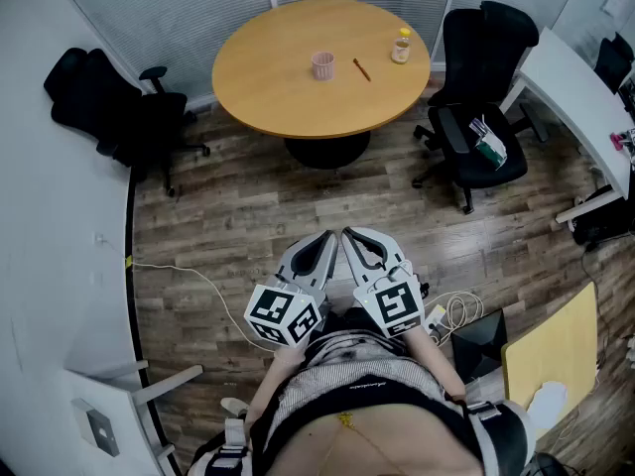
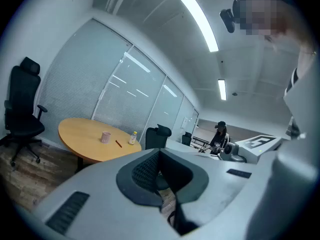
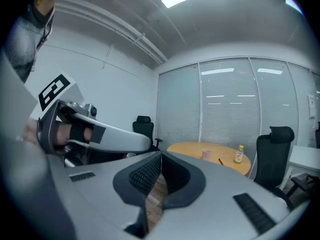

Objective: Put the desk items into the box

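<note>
A round wooden table (image 1: 298, 77) stands across the room. On it are a pink cup (image 1: 322, 64), a thin brown pen (image 1: 361, 68) and a small yellow-capped bottle (image 1: 401, 46). I hold both grippers close to my body, side by side, far from the table. The left gripper (image 1: 319, 251) is shut with nothing in it, and so is the right gripper (image 1: 359, 249). Over the closed left gripper (image 2: 160, 152) I see the cup (image 2: 105, 137), pen (image 2: 119, 143) and bottle (image 2: 133, 138). Past the closed right gripper (image 3: 160, 155) are the cup (image 3: 206, 155) and bottle (image 3: 239, 154).
Wood floor lies between me and the table. A black office chair (image 1: 119, 117) stands at the left, another (image 1: 476, 132) at the right beside a white desk (image 1: 571, 87). Cables (image 1: 451, 315) and a yellow board (image 1: 556, 350) lie near my right side. A person (image 2: 220, 134) stands far off.
</note>
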### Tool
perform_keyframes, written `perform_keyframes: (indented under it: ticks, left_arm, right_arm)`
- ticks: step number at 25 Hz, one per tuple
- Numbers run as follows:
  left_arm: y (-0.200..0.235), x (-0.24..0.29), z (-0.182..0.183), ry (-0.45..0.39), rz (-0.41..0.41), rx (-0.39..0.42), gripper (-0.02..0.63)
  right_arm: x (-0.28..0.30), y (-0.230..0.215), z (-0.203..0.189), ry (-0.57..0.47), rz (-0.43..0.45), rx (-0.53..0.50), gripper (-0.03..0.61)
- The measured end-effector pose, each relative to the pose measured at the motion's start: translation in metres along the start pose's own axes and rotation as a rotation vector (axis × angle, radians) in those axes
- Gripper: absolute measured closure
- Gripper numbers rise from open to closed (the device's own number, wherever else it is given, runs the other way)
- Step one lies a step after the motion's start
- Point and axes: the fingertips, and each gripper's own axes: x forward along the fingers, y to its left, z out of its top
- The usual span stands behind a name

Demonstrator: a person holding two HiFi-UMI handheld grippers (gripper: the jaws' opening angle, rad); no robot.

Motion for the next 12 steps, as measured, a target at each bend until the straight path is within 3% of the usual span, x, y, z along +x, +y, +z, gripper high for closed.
perform_keyframes:
  ticks: [12]
  left_arm:
    - [-0.027, 0.016, -0.01, -0.01, 0.018, -0.015, 0.612]
  right_arm:
    - [-0.022, -0.018, -0.008, -0.012, 0.056, 0.011, 0.554]
